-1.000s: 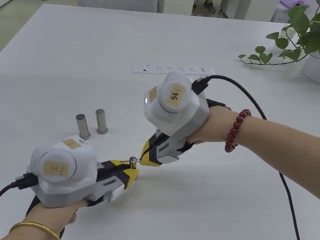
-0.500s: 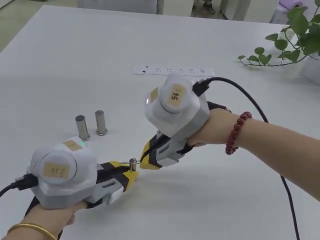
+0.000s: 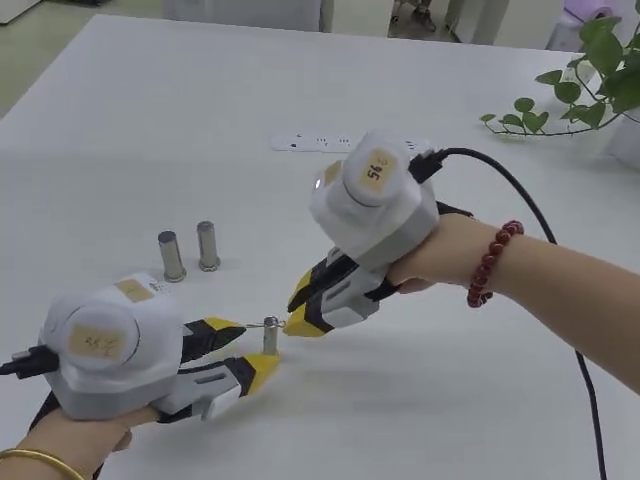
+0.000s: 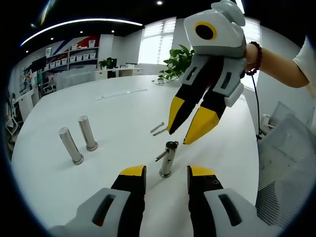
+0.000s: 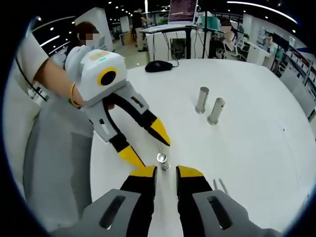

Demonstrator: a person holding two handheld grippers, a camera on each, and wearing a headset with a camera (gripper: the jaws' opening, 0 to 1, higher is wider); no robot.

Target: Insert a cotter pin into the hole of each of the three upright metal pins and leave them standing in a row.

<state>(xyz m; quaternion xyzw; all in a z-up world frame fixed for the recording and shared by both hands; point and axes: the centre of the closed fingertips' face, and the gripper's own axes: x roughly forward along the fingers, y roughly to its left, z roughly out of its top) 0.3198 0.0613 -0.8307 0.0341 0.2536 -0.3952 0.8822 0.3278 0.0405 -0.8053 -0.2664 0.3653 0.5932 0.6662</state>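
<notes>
A short metal pin point(image 3: 270, 336) stands upright on the white table point(image 3: 120, 130) with a thin cotter pin point(image 4: 160, 156) through the hole near its top. My left gripper point(image 3: 252, 345) is open, its yellow tips either side of the pin point(image 4: 168, 157) and not touching it. My right gripper point(image 3: 296, 322) hovers just beyond the pin's top, jaws apart and holding nothing; in the left gripper view the right gripper point(image 4: 178, 137) hangs above the pin. Two more upright pins point(image 3: 170, 255) point(image 3: 207, 245) stand side by side at the left.
Loose cotter pins point(image 4: 158, 129) lie on the table past the pin. A white power strip point(image 3: 330, 143) lies farther back, a potted plant point(image 3: 590, 70) stands at the far right, and a black cable point(image 3: 520, 215) trails from the right gripper.
My left gripper has opened and let go of the pin, which now stands free on the table. The right gripper's tips have drawn back slightly from the pin's top.
</notes>
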